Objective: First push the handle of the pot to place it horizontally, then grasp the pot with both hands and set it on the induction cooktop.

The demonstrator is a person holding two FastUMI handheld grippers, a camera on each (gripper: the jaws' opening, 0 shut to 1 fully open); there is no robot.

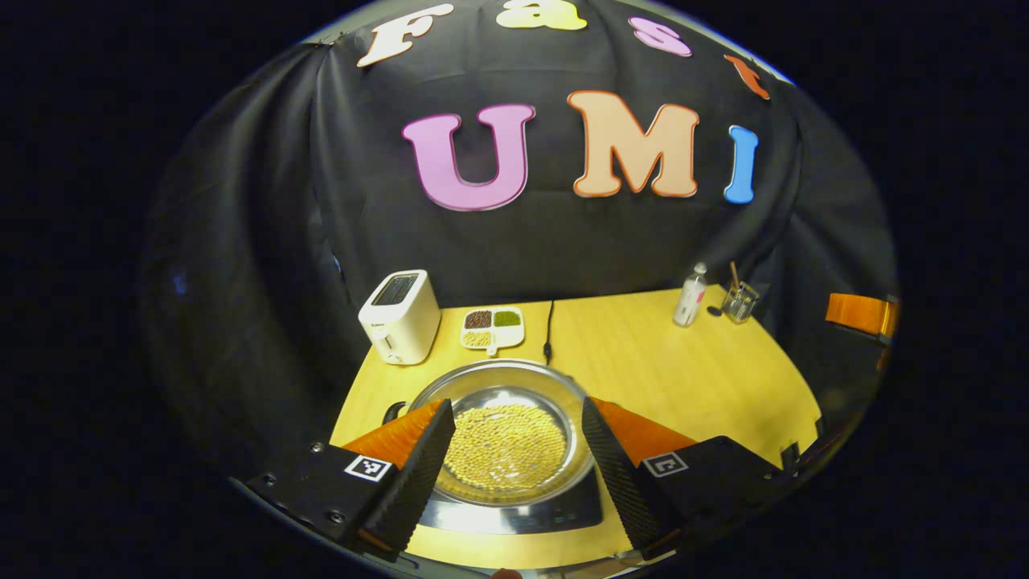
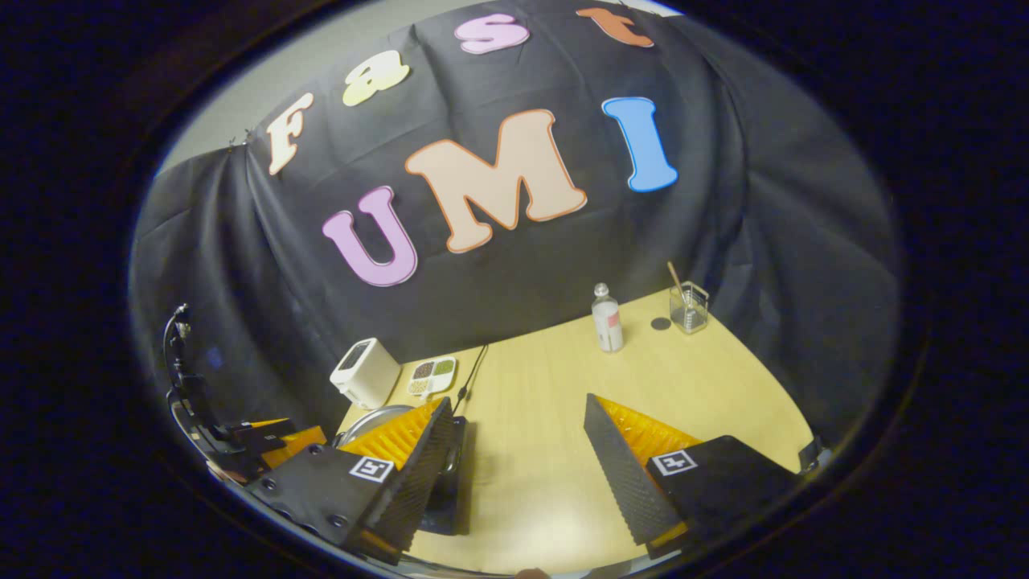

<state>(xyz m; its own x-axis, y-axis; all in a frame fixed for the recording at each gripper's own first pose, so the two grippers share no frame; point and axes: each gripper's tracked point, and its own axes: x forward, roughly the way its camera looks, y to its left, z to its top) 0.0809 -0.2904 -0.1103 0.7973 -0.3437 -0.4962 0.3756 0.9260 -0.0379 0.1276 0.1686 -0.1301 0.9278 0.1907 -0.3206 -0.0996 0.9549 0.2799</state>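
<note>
The round, shallow stainless-steel pot (image 1: 508, 434), filled with small yellow beans, already sits on the flat black induction cooktop (image 1: 555, 508), whose front panel shows beneath the pot's near rim. In the left gripper view the left gripper (image 1: 514, 450) hovers directly above and in front of the pot with its jaws spread wide, one finger to each side of the bowl, clamping nothing; contact with the rim cannot be confirmed. A dark loop (image 1: 393, 412) at the pot's left edge may be its handle; the handle's axis cannot be determined. In the right gripper view the right gripper (image 2: 518, 450) is likewise wide open and empty, positioned over bare light wooden tabletop (image 2: 707, 394), with the pot lying to its left, partly hidden behind its left finger. The left gripper is therefore the nearer tool; the right gripper stands clear on the open side. Judged from this arrangement, the placement appears complete and withdrawal is the remaining step. Clearance is ample to the right and rear; the white toaster (image 1: 399, 316), the white divided dish of grains (image 1: 493, 328), the black cable (image 1: 548, 330), the clear bottle (image 1: 690, 296) and the glass cup (image 1: 739, 301) stand well apart along the far edge.
</note>
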